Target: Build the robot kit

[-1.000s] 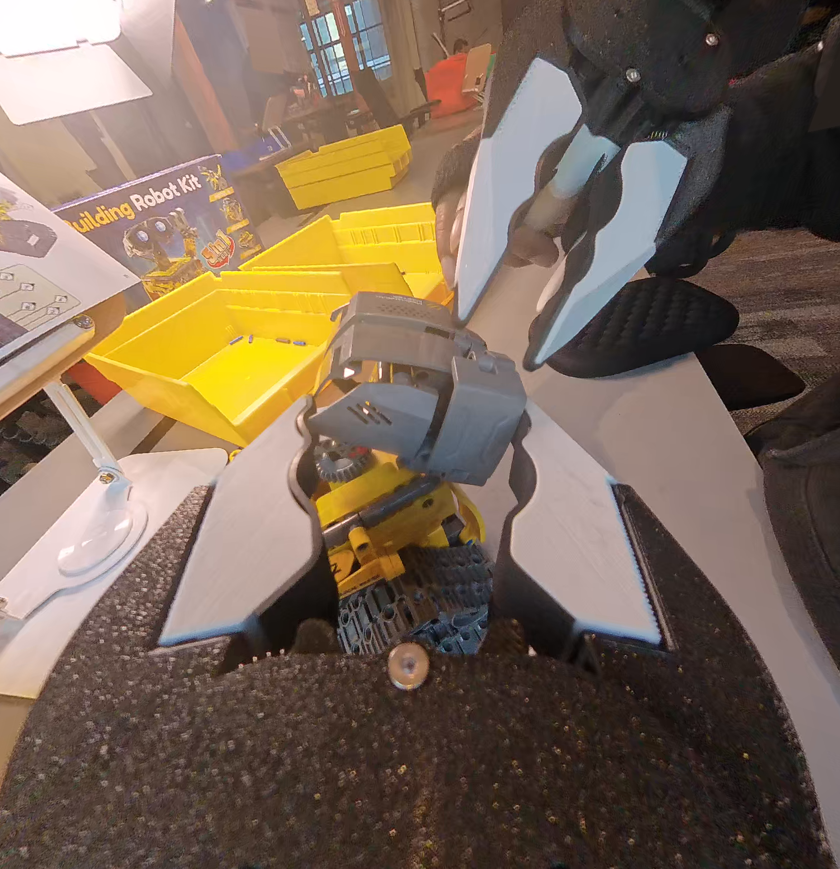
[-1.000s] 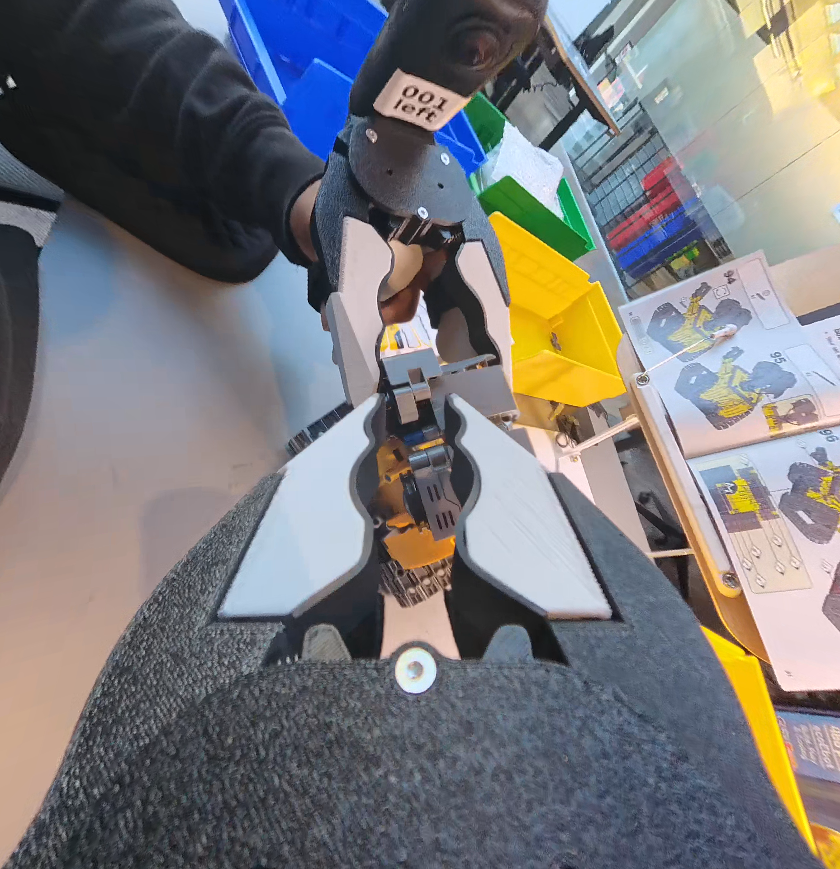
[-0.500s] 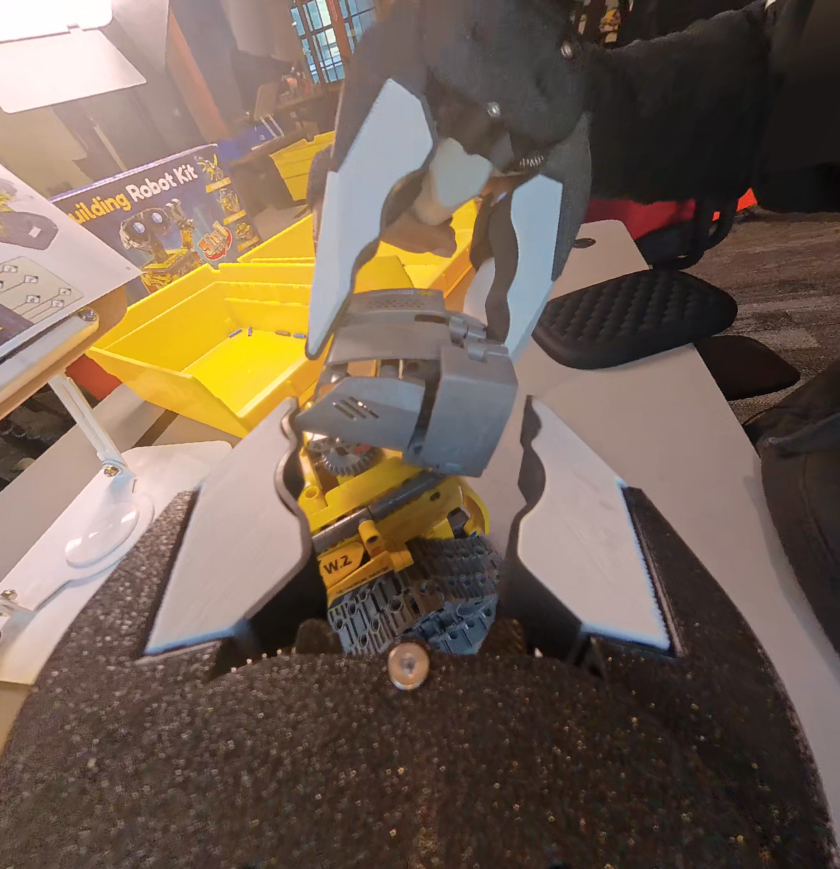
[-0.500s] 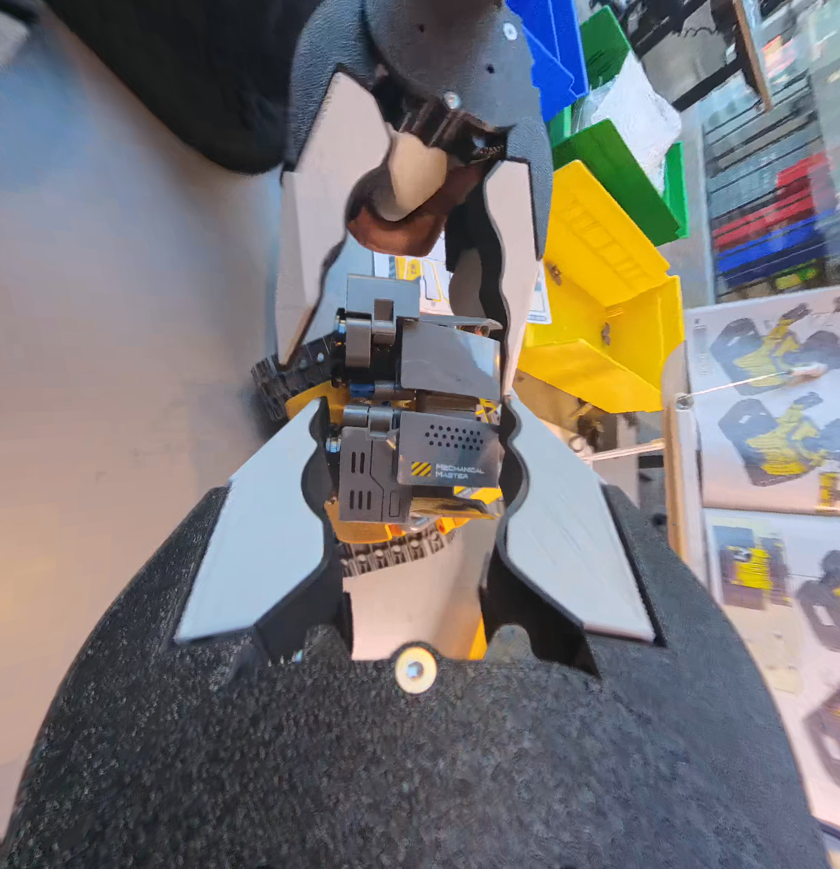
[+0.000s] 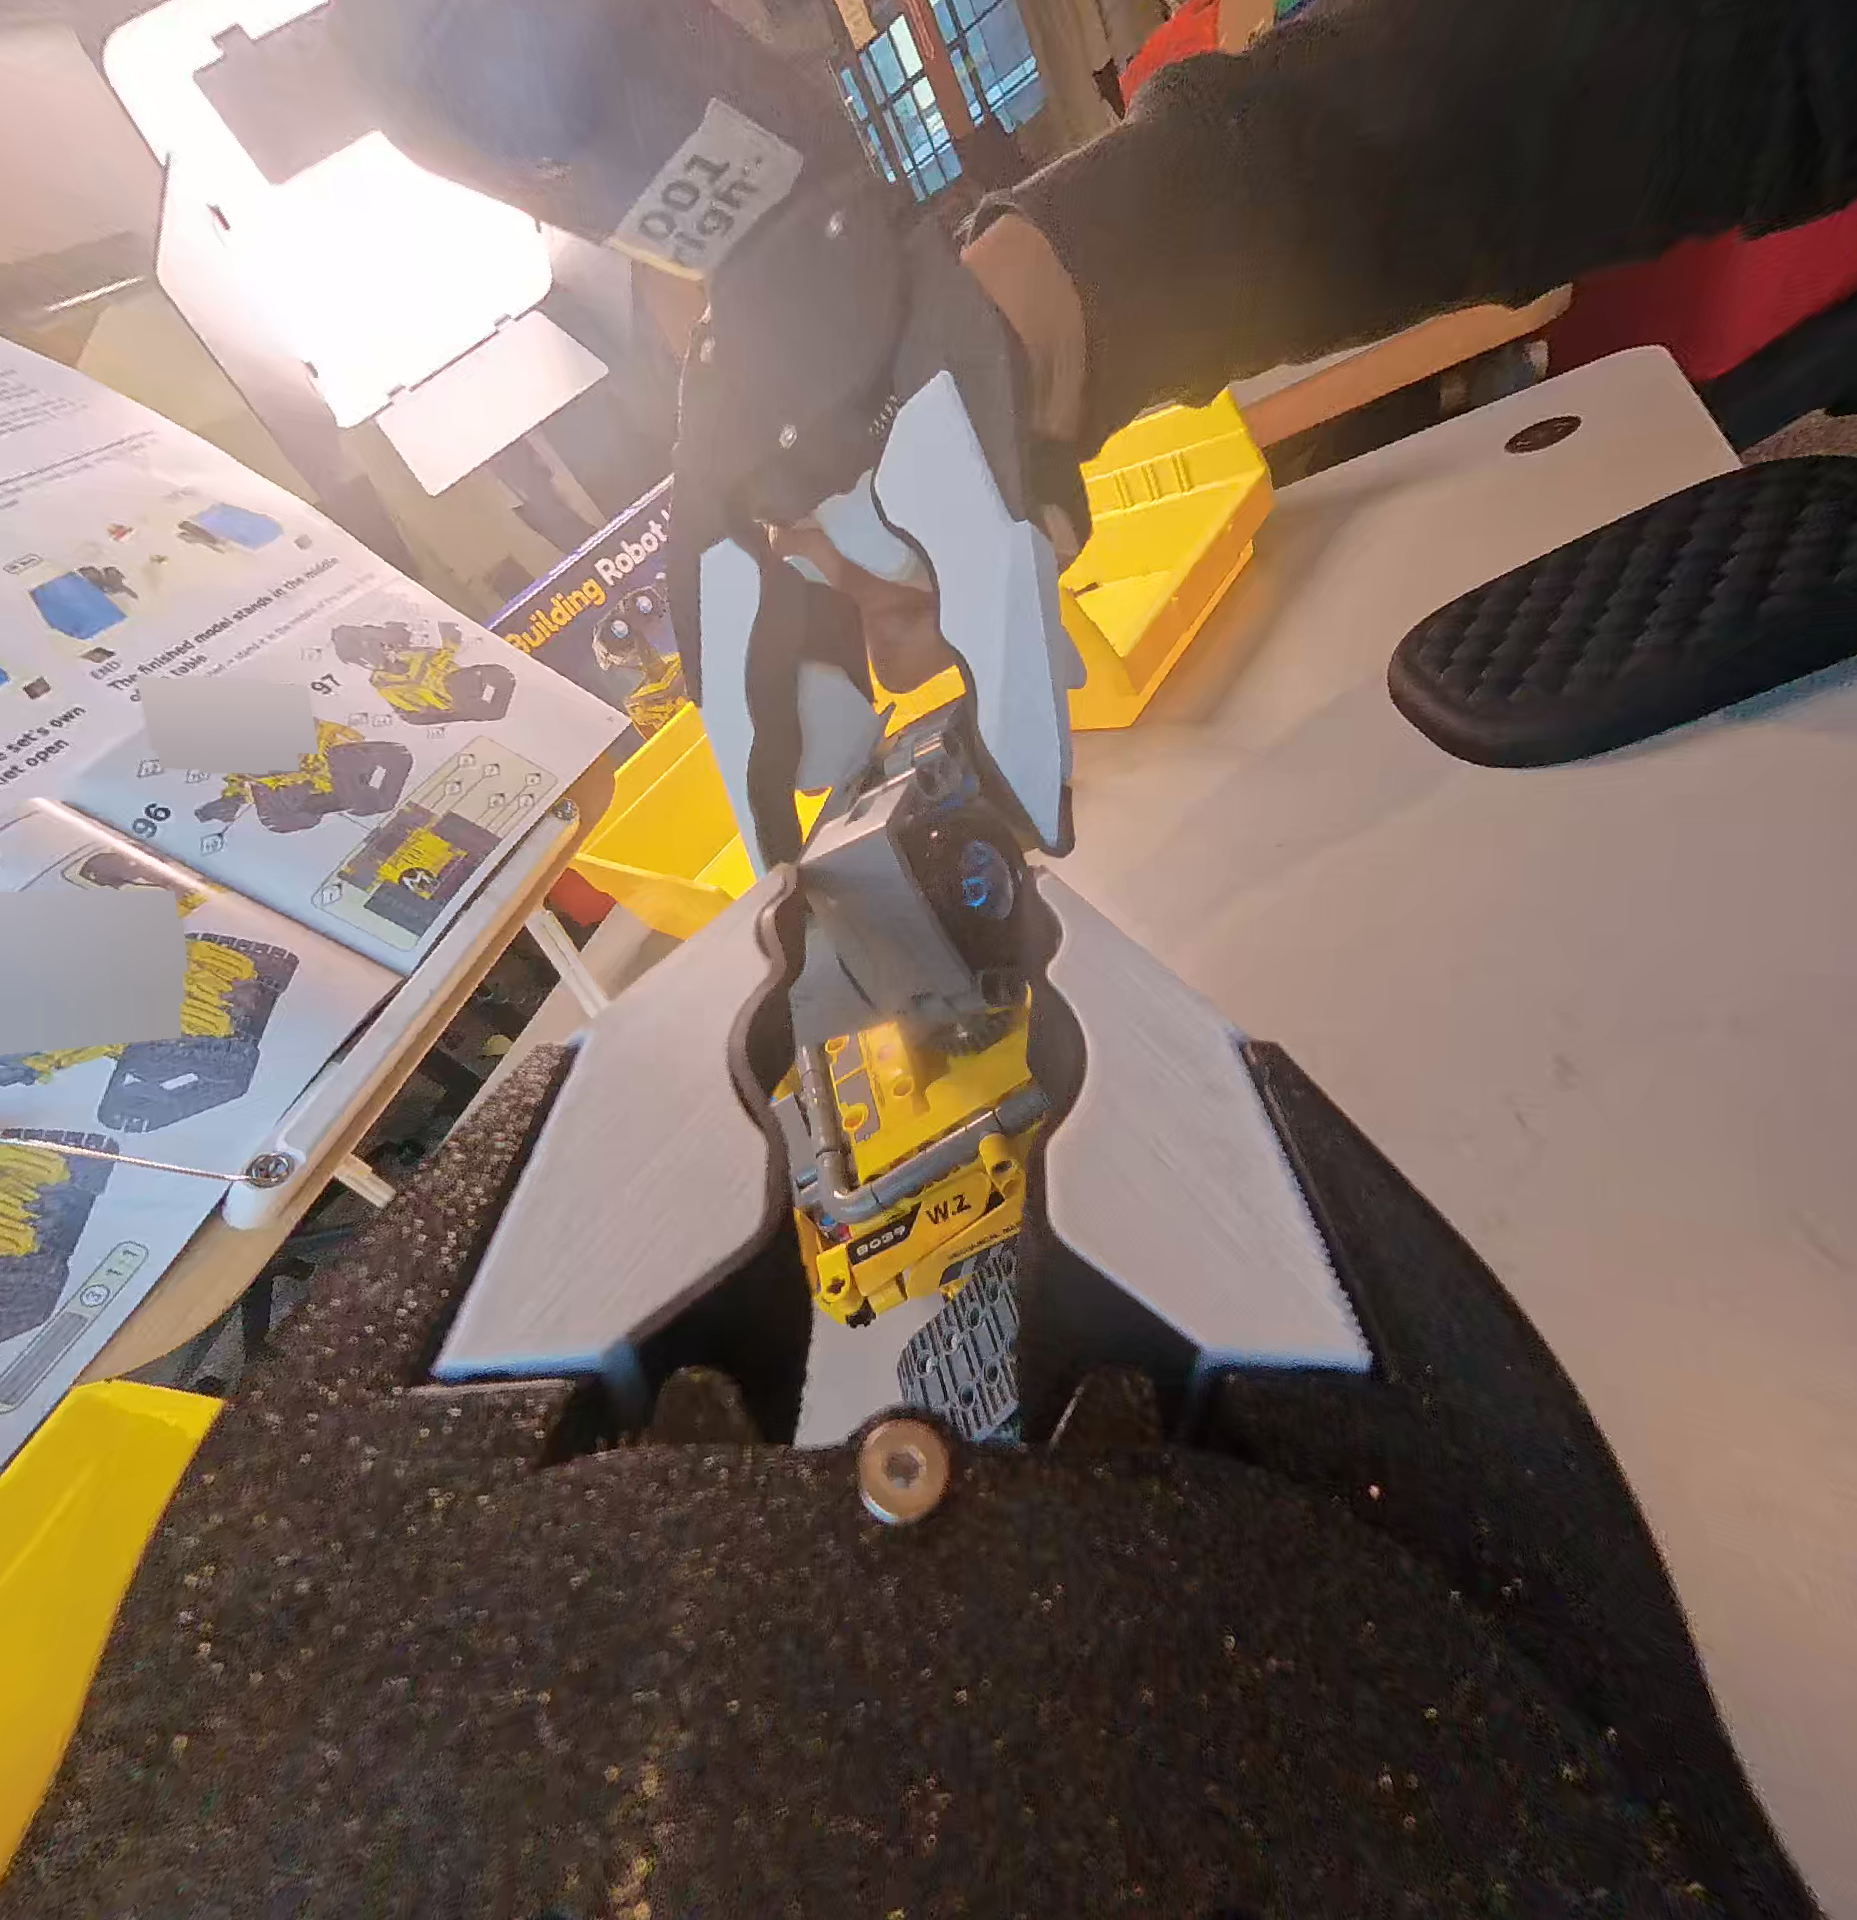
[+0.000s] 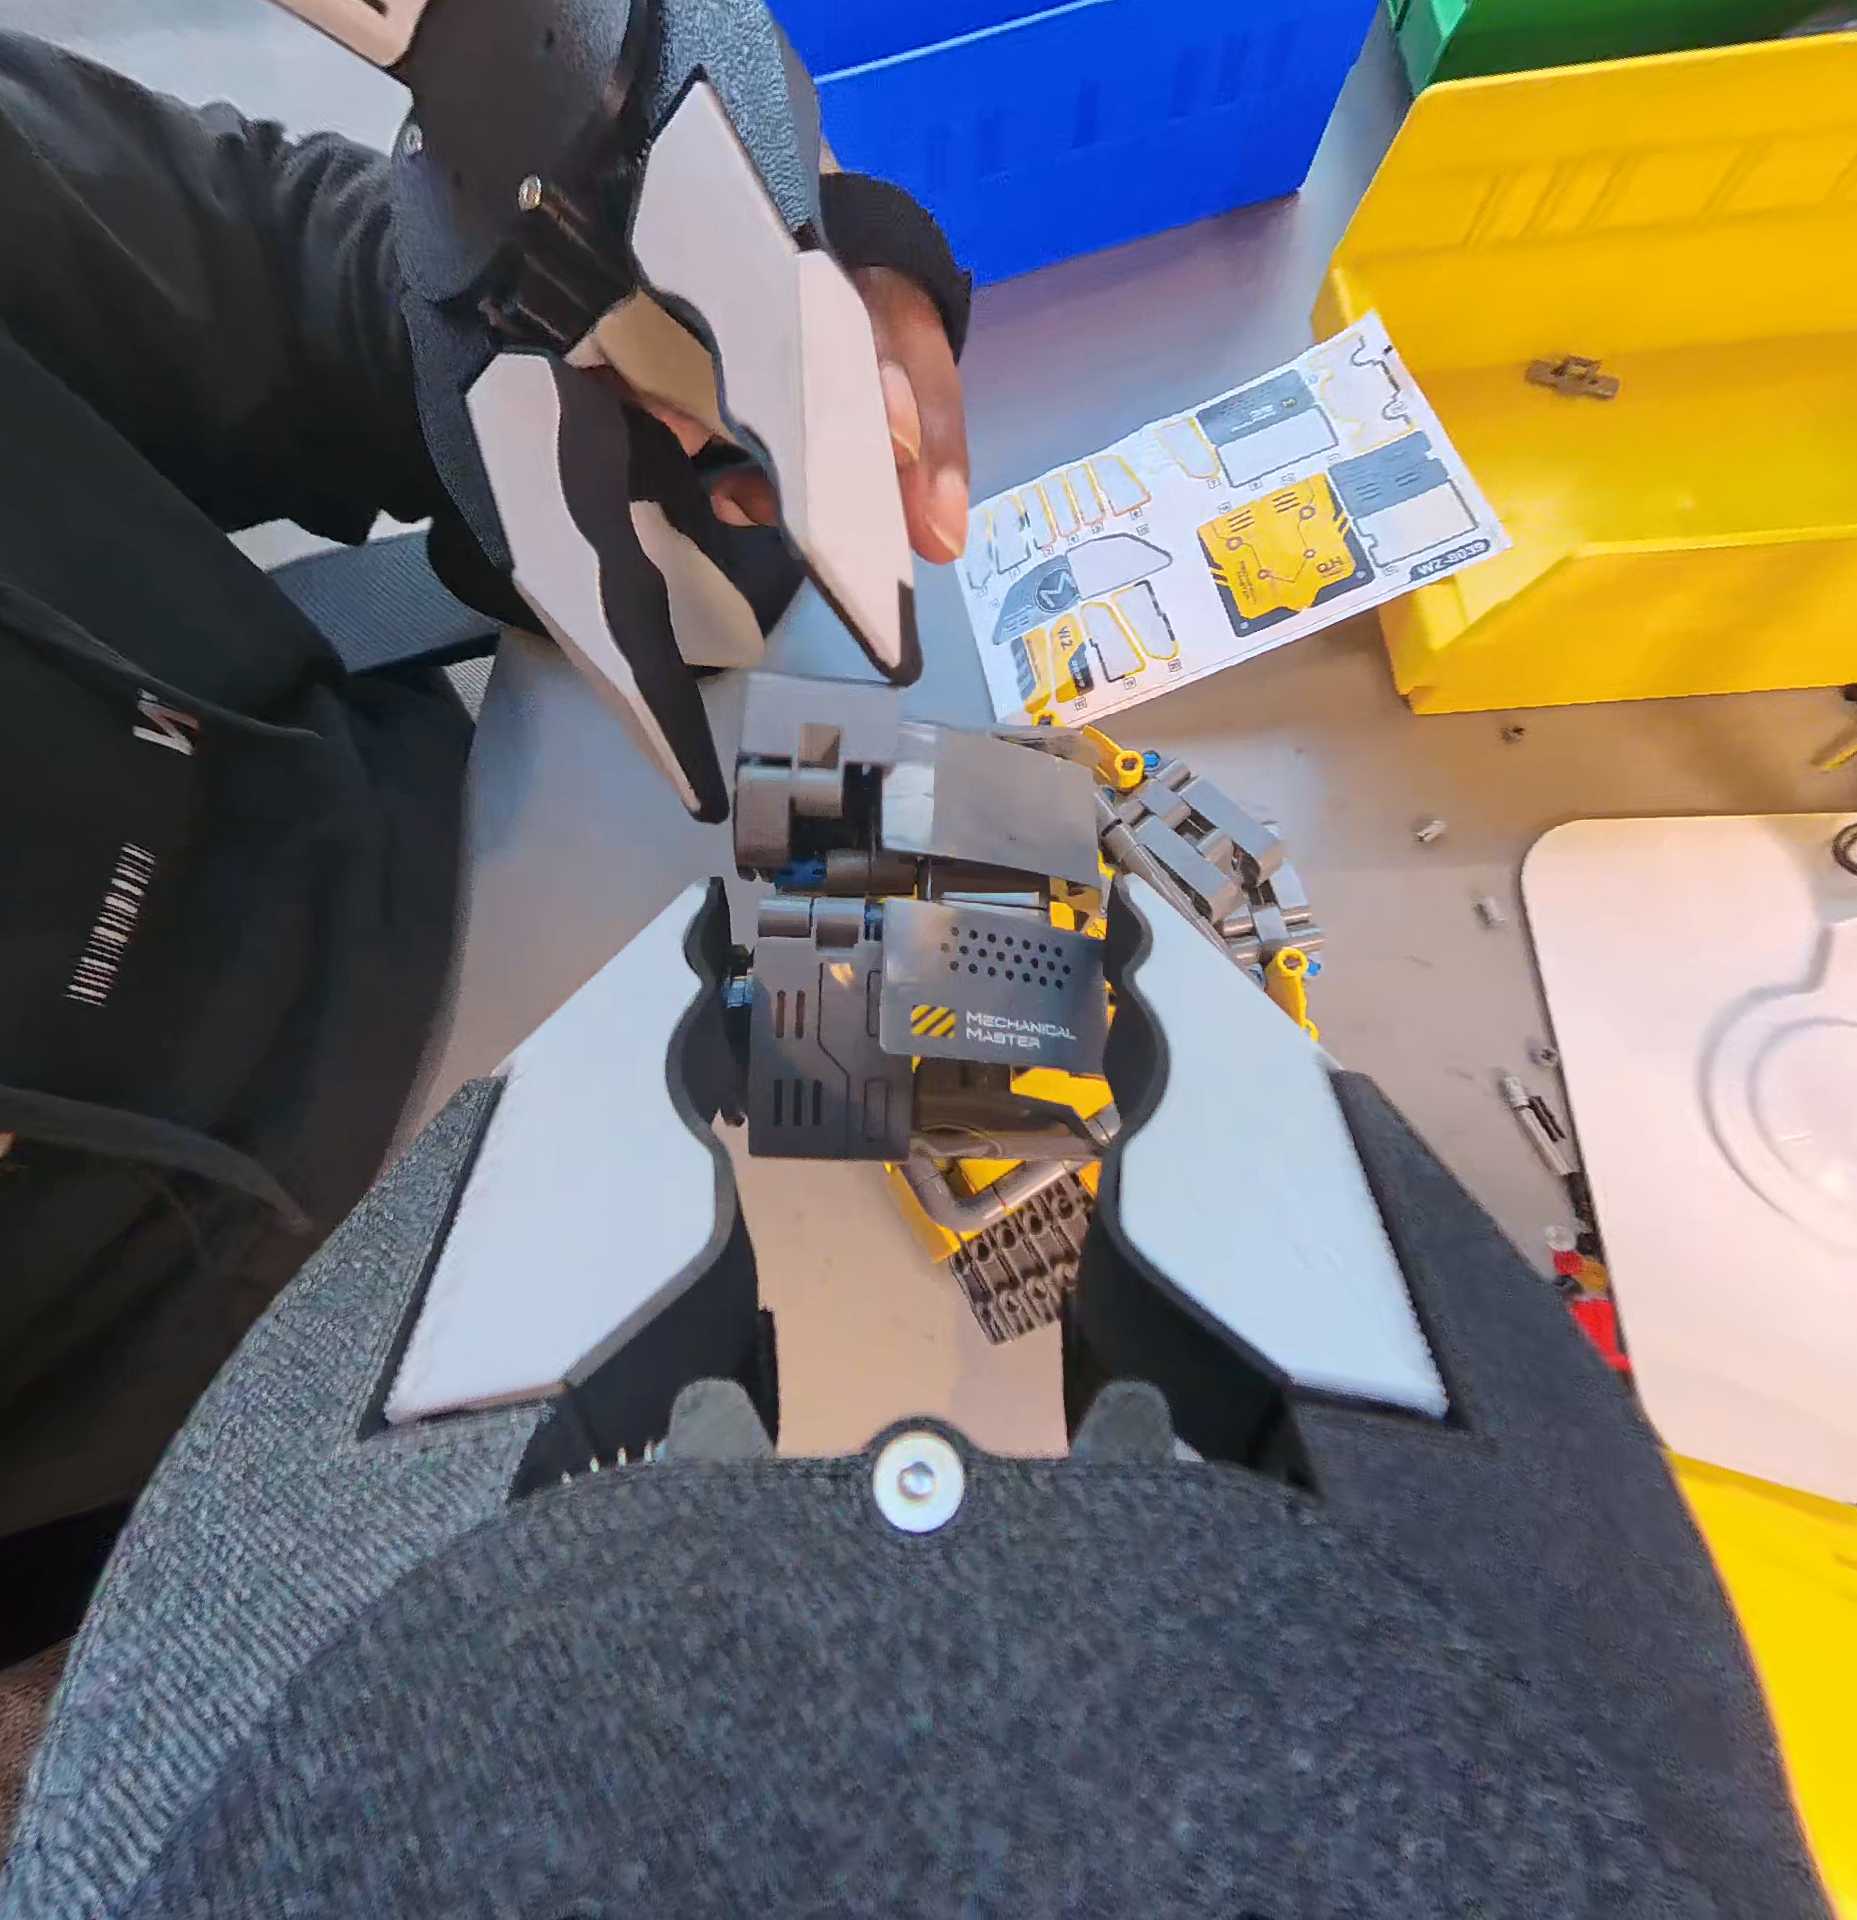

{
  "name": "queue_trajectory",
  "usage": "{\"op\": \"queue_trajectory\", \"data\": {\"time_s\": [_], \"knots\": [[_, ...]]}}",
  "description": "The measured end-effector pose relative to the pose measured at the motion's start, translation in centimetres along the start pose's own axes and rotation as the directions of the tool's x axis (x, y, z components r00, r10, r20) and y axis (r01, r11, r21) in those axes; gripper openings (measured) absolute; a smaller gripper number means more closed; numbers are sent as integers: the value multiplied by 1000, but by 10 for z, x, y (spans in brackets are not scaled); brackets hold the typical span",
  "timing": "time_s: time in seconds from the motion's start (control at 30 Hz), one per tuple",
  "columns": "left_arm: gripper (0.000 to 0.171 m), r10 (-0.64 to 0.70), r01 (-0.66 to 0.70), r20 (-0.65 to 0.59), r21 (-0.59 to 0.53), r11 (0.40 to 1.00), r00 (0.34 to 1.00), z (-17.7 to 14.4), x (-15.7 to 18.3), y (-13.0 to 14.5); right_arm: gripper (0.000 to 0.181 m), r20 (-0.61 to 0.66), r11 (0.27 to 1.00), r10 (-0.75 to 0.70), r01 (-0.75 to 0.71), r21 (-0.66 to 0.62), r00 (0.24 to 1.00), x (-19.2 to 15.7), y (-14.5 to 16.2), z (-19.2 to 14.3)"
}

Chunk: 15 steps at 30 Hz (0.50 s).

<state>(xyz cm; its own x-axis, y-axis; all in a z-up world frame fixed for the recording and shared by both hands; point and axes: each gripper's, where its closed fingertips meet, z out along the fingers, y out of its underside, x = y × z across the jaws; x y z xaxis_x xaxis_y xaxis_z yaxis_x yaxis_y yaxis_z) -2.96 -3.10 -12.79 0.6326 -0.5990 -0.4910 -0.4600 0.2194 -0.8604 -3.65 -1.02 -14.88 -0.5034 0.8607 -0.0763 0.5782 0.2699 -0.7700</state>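
Light grey table (image 5: pixel 1423 1039), smooth and matte. Yellow plastic bin (image 6: pixel 1630 312), glossy, ribbed wall, at the far right. Blue bin (image 6: pixel 1059 135) behind it. Open instr. booklet (image 5: pixel 280 727) tilted on a stand to my left. White rounded base plate (image 6: pixel 1713 1091) flat on the table. Black padded oval w/ bumpy mesh texture (image 5: pixel 1651 613) at the table edge. Sticker sheet (image 6: pixel 1236 520) lies flat beside the yellow bin.

Brick-built robot model (image 6: pixel 903 997) stands on the table between both my claws: boxy grey head w/ a perforated panel, yellow studded body, grey tube bends, dark ribbed track links underneath. A segmented grey arm sticks out its side.

My R claw (image 6: pixel 913 904) is at medium width and clamped on the head, w/ both inner finger edges against its sides. My L claw (image 5: pixel 919 883) straddles the yellow body and head base, medium gap. Can't tell if it actually grips. From the R cam its tips sit at the head's back corner.

Claw fingers are flat grey plates w/ wavy black rubber inner edges. Bodies are wrapped in coarse dark foam.

A few tiny loose pins (image 6: pixel 1428 829) lie near the plate.
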Motion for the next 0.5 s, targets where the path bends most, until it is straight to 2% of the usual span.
{"op": "queue_trajectory", "data": {"time_s": [0.13,0.23,0.33,0.43,0.5], "knots": [[36,93,-93,9,-50,994,996,5,-2,2,72,10,1000,26,-26,4,1000,2,-1,0],[36,89,-88,1,-67,994,996,6,-2,2,72,13,999,31,-31,19,999,2,0,0],[36,4,-4,-11,-61,998,1000,3,-3,-4,72,1,999,14,-14,31,1000,2,-1,-1],[36,-115,115,9,7,993,993,-3,-12,-20,72,-7,999,8,-7,52,1000,1,-2,0],[37,-165,165,17,-41,985,986,1,-14,-18,72,-13,998,-4,5,64,1000,1,-3,1]]}}
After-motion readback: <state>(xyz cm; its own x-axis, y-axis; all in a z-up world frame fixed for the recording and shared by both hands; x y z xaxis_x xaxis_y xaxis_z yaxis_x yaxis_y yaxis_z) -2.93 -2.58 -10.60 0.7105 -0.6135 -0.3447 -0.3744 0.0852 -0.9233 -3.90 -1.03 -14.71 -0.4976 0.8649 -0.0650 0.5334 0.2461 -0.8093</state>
